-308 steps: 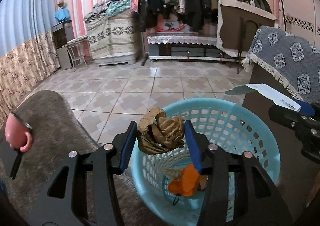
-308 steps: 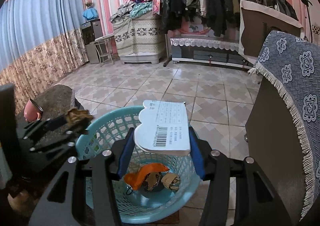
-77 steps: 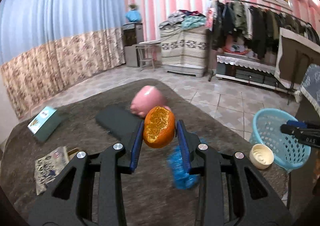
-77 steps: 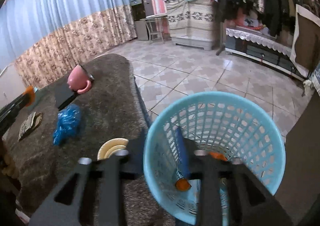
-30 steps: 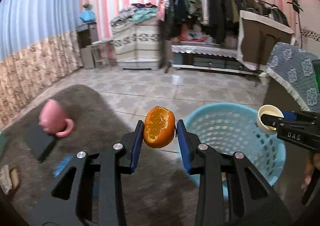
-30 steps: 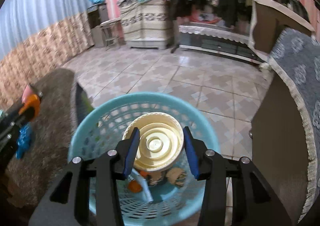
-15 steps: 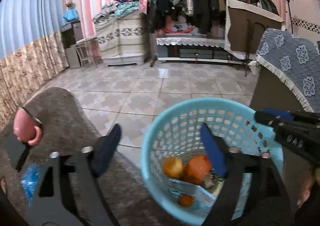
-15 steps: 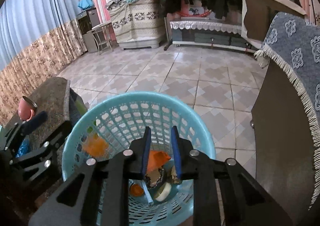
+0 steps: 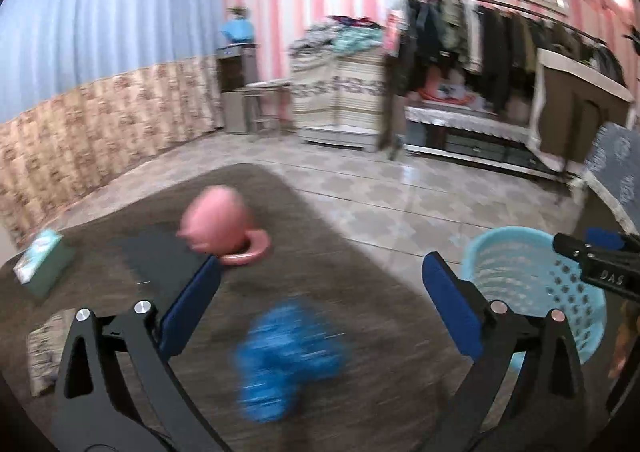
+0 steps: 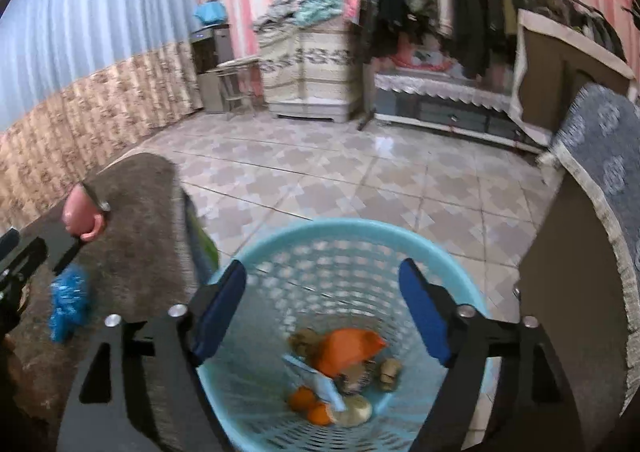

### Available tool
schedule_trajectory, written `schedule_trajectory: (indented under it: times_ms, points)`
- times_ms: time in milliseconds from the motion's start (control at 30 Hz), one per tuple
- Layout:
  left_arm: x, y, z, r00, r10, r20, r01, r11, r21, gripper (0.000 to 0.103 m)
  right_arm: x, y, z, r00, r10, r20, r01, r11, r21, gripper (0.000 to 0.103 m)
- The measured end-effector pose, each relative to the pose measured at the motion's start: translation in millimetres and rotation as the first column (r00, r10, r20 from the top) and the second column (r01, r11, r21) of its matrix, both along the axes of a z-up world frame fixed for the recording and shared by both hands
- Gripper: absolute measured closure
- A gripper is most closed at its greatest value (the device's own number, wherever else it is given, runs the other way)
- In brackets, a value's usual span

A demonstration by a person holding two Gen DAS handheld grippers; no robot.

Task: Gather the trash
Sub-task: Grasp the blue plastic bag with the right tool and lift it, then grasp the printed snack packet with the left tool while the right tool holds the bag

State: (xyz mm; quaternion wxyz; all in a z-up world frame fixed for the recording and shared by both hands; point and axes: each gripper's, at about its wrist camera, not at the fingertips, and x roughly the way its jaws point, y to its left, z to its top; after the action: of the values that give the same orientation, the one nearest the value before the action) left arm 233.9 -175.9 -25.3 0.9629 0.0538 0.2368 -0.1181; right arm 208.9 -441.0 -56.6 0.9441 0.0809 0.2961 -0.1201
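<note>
My left gripper (image 9: 320, 272) hangs over the brown table (image 9: 360, 284), its jaws opening wide with nothing held. A crumpled blue wad (image 9: 288, 364) lies on the table just below and between them. My right gripper (image 10: 322, 274) hovers above the light blue basket (image 10: 340, 228), jaws opening and empty. In the basket lie orange peel (image 10: 348, 344), an orange (image 10: 312, 404), a cream lid (image 10: 354, 410) and paper scraps. The blue wad (image 10: 68, 300) also shows at the left of the right wrist view.
A pink mug (image 9: 218, 222) lies on its side beside a flat black object (image 9: 160, 256). A green box (image 9: 40, 260) and a folded paper (image 9: 40, 348) sit at the table's left. The basket (image 9: 532, 284) stands off the table's right end, by a cloth-covered cabinet (image 10: 600, 180).
Both grippers have opened; the orange half and the cream lid have dropped into the basket. My left gripper has swung from the basket back over the table and the blue wad.
</note>
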Motion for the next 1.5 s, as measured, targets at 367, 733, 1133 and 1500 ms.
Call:
schedule_trajectory:
  times_ms: [367,733,1133,1500]
  points:
    - [-9,205,-14,0.935,0.353,-0.037,-0.350,0.934,0.070,0.006,35,148,-7,0.950,0.311,-0.029,-0.312,0.949,-0.045,0.015]
    - [-3,329,-65,0.829,0.520,-0.205,-0.515,0.853,0.083,0.006,58,233,-49,0.869,0.461,-0.180,-0.476,0.878,-0.052,0.015]
    - [11,327,-84,0.837,0.465,-0.288,-0.463,0.883,0.082,0.073,61,241,-58,0.808,0.561,-0.181,-0.558,0.827,0.069,0.081]
    - [-9,304,-39,0.885,0.439,-0.154,-0.433,0.898,0.071,0.093,51,206,-28,0.853,0.515,-0.089,-0.510,0.857,0.074,0.084]
